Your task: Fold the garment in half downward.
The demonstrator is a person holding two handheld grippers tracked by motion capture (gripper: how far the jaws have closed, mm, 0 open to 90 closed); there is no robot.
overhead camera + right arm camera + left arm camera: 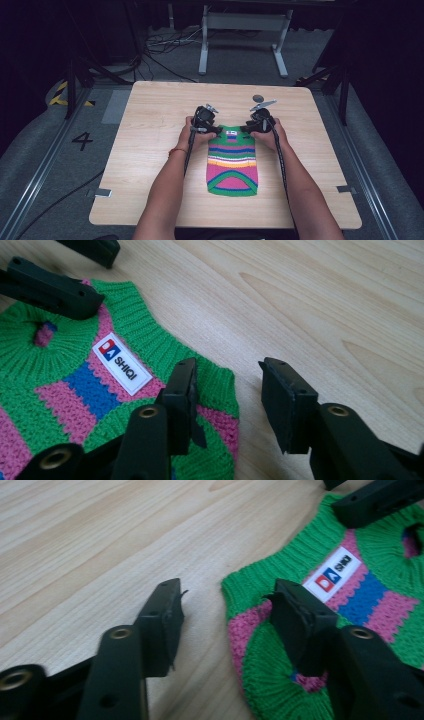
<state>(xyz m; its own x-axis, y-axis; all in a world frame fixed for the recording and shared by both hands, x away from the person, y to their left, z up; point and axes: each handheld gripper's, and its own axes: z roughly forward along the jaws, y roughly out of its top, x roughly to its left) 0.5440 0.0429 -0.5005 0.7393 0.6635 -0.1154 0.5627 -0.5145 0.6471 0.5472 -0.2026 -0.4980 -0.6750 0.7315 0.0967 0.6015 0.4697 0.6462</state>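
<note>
A small knitted sweater, striped green, pink, blue, orange and white, lies flat on the wooden table. Its neck end points away from the person and carries a white label. My left gripper is at the sweater's far left corner. In the left gripper view this gripper is open, one jaw over the knit and one over bare wood. My right gripper sits at the far right corner. It is open too, straddling the sweater's edge. Neither has closed on the fabric.
A small grey disc lies on the table beyond the right gripper. Bare wood surrounds the sweater. Past the far edge are loose cables on the floor and a white desk frame. A "4" marks the floor at left.
</note>
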